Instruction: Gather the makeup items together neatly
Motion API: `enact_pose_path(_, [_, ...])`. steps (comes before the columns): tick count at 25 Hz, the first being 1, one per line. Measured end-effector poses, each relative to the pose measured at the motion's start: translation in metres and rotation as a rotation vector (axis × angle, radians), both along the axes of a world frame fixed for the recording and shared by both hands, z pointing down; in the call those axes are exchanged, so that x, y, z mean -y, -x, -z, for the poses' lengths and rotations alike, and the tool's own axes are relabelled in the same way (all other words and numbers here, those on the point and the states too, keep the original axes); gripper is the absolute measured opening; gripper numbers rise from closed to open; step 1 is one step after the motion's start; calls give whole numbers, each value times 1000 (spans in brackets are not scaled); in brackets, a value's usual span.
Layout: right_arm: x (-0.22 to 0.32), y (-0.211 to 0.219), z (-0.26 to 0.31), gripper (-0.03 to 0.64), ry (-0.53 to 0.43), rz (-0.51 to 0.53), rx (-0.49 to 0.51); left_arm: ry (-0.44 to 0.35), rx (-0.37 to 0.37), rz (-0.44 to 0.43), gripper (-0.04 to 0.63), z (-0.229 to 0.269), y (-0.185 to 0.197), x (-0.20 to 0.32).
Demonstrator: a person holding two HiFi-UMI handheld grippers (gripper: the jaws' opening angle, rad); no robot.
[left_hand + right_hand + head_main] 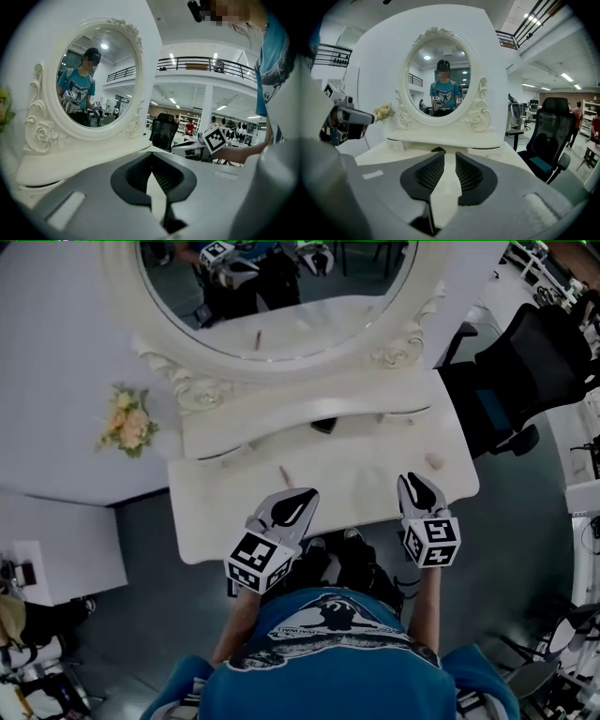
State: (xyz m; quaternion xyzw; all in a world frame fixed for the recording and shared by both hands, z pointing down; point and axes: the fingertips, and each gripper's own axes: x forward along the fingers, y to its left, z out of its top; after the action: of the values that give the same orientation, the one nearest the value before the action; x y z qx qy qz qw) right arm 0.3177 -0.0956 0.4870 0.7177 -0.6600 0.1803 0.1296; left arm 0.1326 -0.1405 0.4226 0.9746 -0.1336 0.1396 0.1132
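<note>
Slightly spread and empty, the left tongs (305,494) are hovering just lower right of the slim pink stick (284,476), which is lying lengthwise toward them. The right tongs (413,480) are likewise spread, farther off.

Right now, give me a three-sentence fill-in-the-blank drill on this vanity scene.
The left gripper and right gripper each hold ___.
The flowers sit on the mirror's ___ side.
The black chair stands on the table's ___ side.
Missing words: nothing; left; right.
</note>
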Motion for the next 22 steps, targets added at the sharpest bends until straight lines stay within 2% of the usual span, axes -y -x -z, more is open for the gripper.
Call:
enact_pose_path(6, [9,-50,-24,80,100,69,-78,16,-10,113,14,0,-25,11])
enact_pose_path(10, [3,-94,-52,80,220,120,-193,25,0,152,14,-3,-47,7])
enact_pose_path(14, [-2,-128,-82,80,343,258,-328,30,23,201,14,-9,-61,6])
enact_pose_path(17, [-4,-147,-104,80,418,376,-356,35,20,251,14,-9,-68,7])
enact_pose_path(22, [-6,-168,-138,128,572,573,-438,40,32,317,14,-13,-79,4])
